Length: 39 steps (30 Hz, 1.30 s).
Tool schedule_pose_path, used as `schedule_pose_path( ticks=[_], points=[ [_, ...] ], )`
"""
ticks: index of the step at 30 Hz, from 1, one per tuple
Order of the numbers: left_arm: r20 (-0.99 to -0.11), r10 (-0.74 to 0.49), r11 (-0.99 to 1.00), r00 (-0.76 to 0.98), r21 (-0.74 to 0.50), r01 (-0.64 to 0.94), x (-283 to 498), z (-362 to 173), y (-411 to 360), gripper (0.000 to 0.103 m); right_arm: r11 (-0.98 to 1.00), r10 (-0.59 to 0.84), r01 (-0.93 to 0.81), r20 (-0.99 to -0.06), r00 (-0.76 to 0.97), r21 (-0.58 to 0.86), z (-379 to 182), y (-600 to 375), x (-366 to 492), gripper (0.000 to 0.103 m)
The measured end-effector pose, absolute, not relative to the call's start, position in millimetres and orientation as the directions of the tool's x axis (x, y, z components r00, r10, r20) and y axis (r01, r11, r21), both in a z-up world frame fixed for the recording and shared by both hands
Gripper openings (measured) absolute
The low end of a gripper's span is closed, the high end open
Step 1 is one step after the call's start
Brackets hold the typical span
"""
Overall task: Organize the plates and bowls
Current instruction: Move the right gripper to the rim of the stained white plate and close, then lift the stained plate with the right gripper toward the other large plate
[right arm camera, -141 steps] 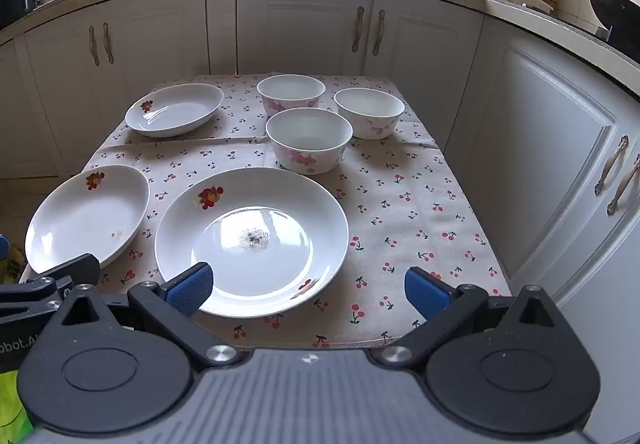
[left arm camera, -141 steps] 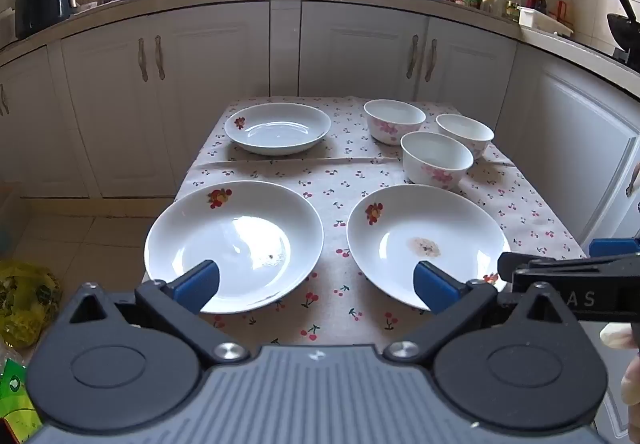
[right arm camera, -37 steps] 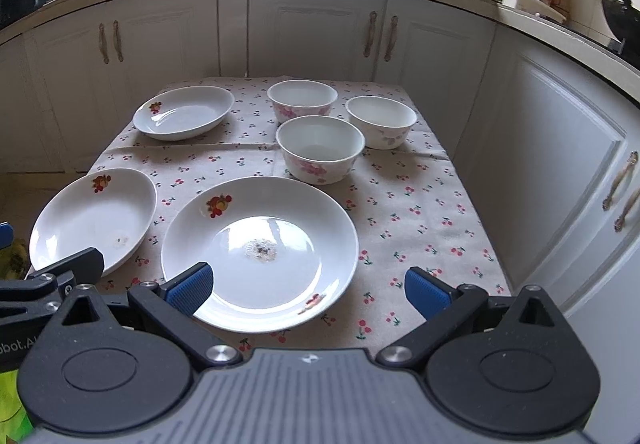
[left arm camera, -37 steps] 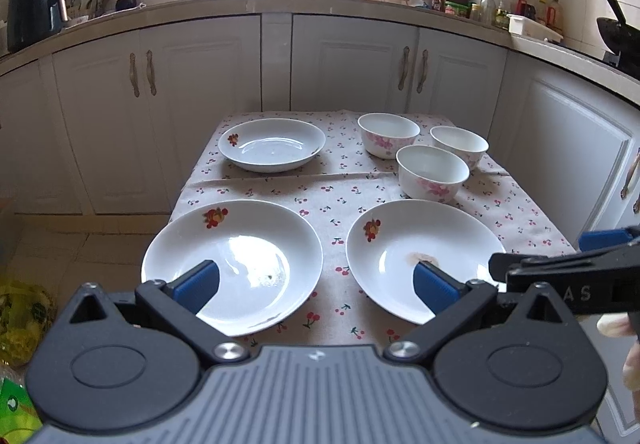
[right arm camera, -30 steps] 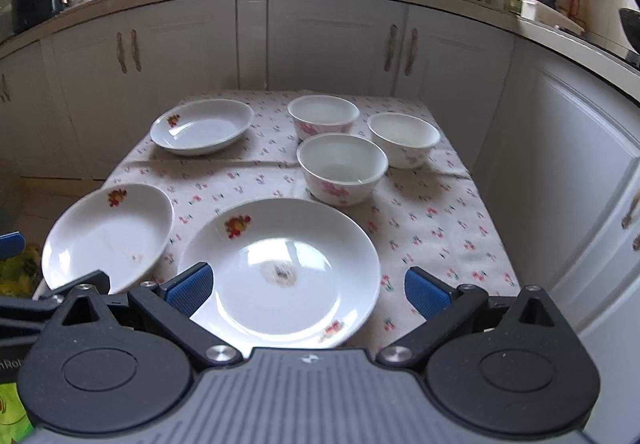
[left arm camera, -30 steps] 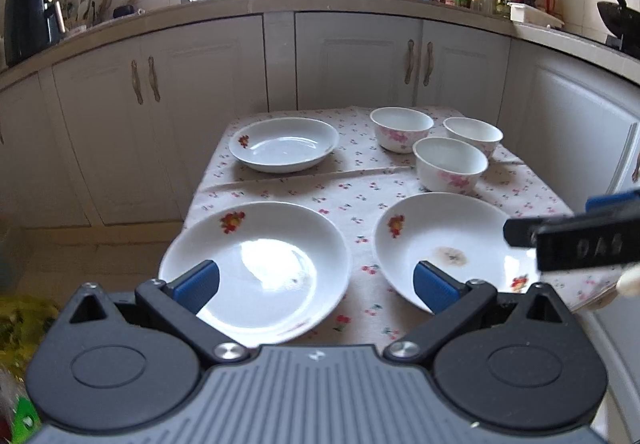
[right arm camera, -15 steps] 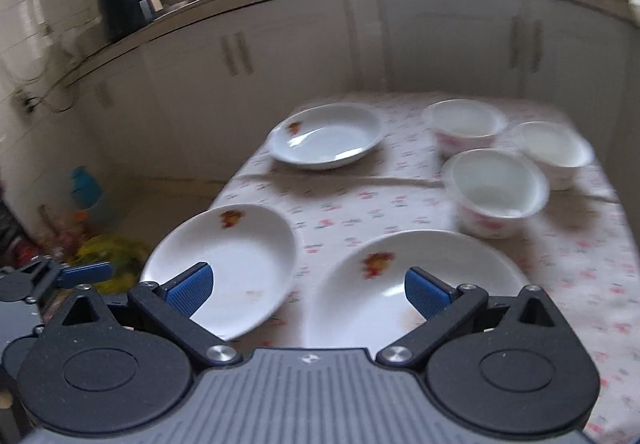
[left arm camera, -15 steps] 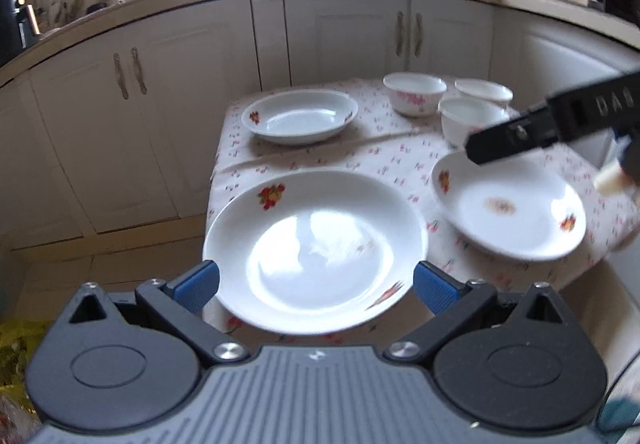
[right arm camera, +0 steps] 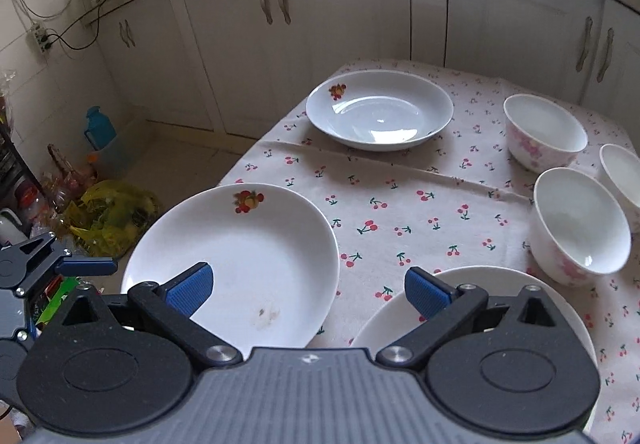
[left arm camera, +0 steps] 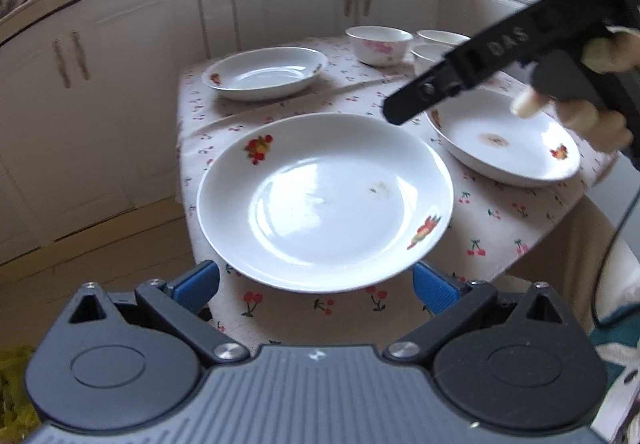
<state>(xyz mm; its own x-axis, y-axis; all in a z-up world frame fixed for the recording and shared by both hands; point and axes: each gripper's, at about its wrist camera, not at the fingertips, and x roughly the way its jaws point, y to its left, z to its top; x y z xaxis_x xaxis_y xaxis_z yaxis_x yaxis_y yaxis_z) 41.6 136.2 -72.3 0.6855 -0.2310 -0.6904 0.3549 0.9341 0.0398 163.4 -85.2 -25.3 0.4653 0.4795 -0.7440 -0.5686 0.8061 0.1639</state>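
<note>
The left gripper (left arm camera: 316, 286) sits low at the near edge of the near plate (left arm camera: 324, 200), jaws spread wide with the rim between and just above the blue pads (left arm camera: 196, 284); nothing is held. That low, level line reads as a set-up to slide under the rim and pinch it, since a shallow plate lying flat offers no other grip. Part of this plate overhangs the near corner of the table (left arm camera: 500, 244), which leaves room beneath the rim.

The right gripper (right arm camera: 308, 290) hovers above the gap between the near plate (right arm camera: 240, 268) and the second plate (right arm camera: 460, 292) to its right, jaws also wide and empty. In the left view the right gripper (left arm camera: 460, 84) crosses over the second plate (left arm camera: 504, 140), a hand (left arm camera: 592, 112) on its grip. Its purpose here is unclear; I judge it is waiting or heading for another dish.

Both near plates show a small brownish smear in the middle.

Beyond the near plate, at the far side of the cloth, lies the far plate (right arm camera: 380, 112). Right of it stand three bowls (right arm camera: 580, 224), close together but not nested. Nothing lies between the plates, so stacking paths look clear, though the right gripper hangs over the second plate.

Left of the table, on the floor, are a yellow bag (right arm camera: 112, 216) and a blue jug (right arm camera: 100, 132).
</note>
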Motion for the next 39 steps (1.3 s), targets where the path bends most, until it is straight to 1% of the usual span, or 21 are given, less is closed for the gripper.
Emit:
schedule_pose_path(
  ticks=[8, 10, 11, 12, 13, 16, 18, 19, 24, 39],
  points=[
    [-0.71, -0.277, 0.904, 0.648, 0.035, 0.425, 58, -84, 145, 0.102, 0.8, 0.483, -0.568, -0.768, 0.42, 0.193, -44, -71, 184, 0.102],
    [-0.711, -0.283, 0.9, 0.644, 0.036, 0.434, 60, -86, 146, 0.102, 0.8, 0.476, -0.568, -0.778, 0.409, 0.191, -50, -68, 189, 0.096],
    [-0.712, -0.283, 0.899, 0.643, 0.037, 0.436, 62, -87, 146, 0.102, 0.798, 0.476, -0.569, -0.786, 0.394, 0.198, -53, -67, 193, 0.089],
    [-0.712, -0.286, 0.898, 0.641, 0.034, 0.439, 63, -88, 147, 0.102, 0.794, 0.479, -0.571, -0.793, 0.376, 0.209, -56, -65, 196, 0.086],
    [-0.711, -0.292, 0.897, 0.64, 0.03, 0.441, 65, -88, 148, 0.102, 0.792, 0.482, -0.569, -0.797, 0.363, 0.22, -59, -64, 199, 0.086],
    [-0.712, -0.31, 0.889, 0.631, 0.019, 0.458, 66, -89, 148, 0.102, 0.788, 0.486, -0.569, -0.803, 0.344, 0.234, -65, -61, 205, 0.08],
    [-0.711, -0.318, 0.885, 0.627, 0.015, 0.466, 68, -90, 148, 0.101, 0.783, 0.489, -0.573, -0.81, 0.325, 0.243, -68, -58, 209, 0.072],
    [-0.71, -0.323, 0.881, 0.625, 0.014, 0.472, 68, -90, 148, 0.101, 0.779, 0.492, -0.576, -0.811, 0.317, 0.247, -68, -56, 210, 0.07],
    [-0.711, -0.332, 0.871, 0.62, 0.021, 0.491, 73, -90, 147, 0.101, 0.76, 0.517, -0.592, -0.803, 0.298, 0.27, -70, -53, 211, 0.062],
    [-0.706, -0.331, 0.862, 0.627, 0.044, 0.505, 86, -85, 147, 0.101, 0.755, 0.522, -0.61, -0.785, 0.335, 0.241, -65, -55, 209, 0.062]
  ],
)
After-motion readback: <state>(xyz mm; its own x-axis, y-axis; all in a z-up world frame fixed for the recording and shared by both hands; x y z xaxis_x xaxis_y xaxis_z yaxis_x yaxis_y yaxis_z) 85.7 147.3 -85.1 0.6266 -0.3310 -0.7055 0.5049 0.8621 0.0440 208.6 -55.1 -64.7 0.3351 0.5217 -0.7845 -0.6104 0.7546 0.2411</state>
